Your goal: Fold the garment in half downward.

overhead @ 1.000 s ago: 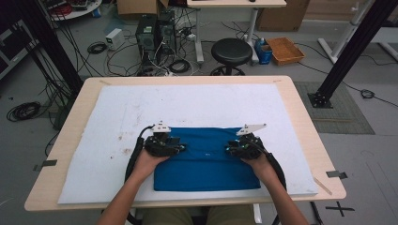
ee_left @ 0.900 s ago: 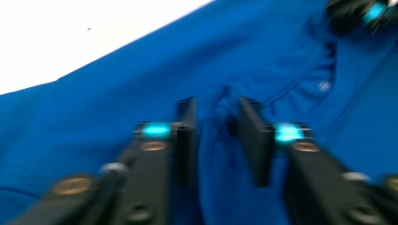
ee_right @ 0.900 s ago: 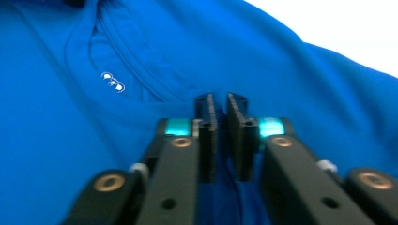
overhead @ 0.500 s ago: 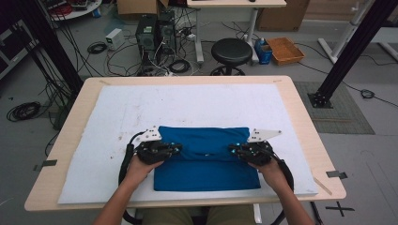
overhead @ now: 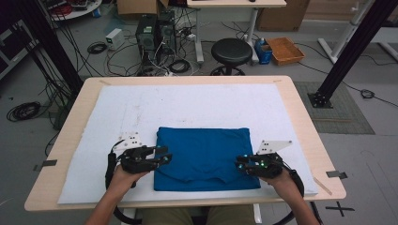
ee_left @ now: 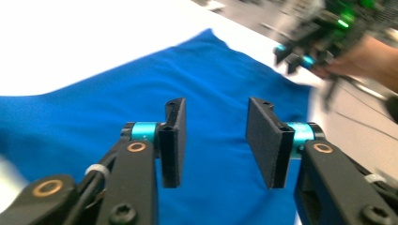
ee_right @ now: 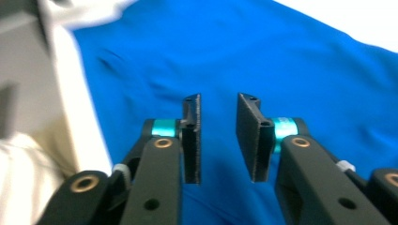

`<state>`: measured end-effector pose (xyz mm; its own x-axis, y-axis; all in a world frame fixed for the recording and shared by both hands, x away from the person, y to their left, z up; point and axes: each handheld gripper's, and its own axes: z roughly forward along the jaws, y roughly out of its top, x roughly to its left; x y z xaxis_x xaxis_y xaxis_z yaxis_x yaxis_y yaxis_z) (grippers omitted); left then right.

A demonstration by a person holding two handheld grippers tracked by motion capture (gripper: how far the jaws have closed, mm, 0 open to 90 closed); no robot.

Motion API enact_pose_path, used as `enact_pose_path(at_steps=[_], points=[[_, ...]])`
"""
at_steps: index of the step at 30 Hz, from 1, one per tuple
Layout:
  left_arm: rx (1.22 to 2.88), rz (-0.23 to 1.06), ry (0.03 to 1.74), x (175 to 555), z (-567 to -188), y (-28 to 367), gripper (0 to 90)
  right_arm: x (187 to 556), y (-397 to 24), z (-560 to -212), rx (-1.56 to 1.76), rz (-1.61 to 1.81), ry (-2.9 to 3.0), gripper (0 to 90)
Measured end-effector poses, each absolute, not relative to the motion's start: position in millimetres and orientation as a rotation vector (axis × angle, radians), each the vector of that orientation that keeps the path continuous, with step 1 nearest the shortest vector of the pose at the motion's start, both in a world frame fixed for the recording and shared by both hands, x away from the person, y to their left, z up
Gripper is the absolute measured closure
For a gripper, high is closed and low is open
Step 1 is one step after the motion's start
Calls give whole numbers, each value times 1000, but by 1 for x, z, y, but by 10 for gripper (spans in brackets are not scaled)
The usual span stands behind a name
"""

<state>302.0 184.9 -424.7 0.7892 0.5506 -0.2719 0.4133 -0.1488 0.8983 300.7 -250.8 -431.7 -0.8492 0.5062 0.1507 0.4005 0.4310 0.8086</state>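
A folded blue cloth (overhead: 204,157) lies flat on the white mat (overhead: 197,103), toward the near side. My left gripper (overhead: 164,157) lies level at the cloth's left edge and points right across it. In the left gripper view the left gripper (ee_left: 216,140) has just been opening; its jaws stand apart over the blue cloth (ee_left: 117,93) with nothing between them. My right gripper (overhead: 240,165) sits at the cloth's right edge and points left. It (ee_right: 218,138) too has just been opening, and its narrower gap is bare above the cloth (ee_right: 281,56).
The mat covers most of a wooden table (overhead: 305,122). Bare mat lies beyond the cloth and at both sides. On the floor behind stand a black stool (overhead: 231,50), computer towers (overhead: 152,33), cables and an orange tray (overhead: 285,49). A black frame post (overhead: 349,51) rises at the right.
Both hands have slid outward and toward the near edge, from the cloth's upper part to its side edges. The cloth lies as before.
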Motion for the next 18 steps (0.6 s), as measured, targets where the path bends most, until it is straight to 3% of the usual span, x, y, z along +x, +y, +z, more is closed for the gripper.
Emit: enact_pose_path(at_steps=[7,14,15,16,17,18], points=[[1873,359,1045,287,-436,196,582,292,-274,-433,972,1190,2429,690],[1918,294,1045,280,-446,192,587,283,-282,-442,1007,1208,2467,661],[1980,302,1028,280,-450,187,648,285,-277,-445,981,1159,2490,739],[1980,302,1028,280,-450,187,734,285,-277,-445,981,1159,2490,739],[1999,331,1022,279,-451,184,775,285,-274,-448,960,1135,2502,827],[1999,331,1022,279,-451,184,832,285,-274,-448,960,1135,2502,827]])
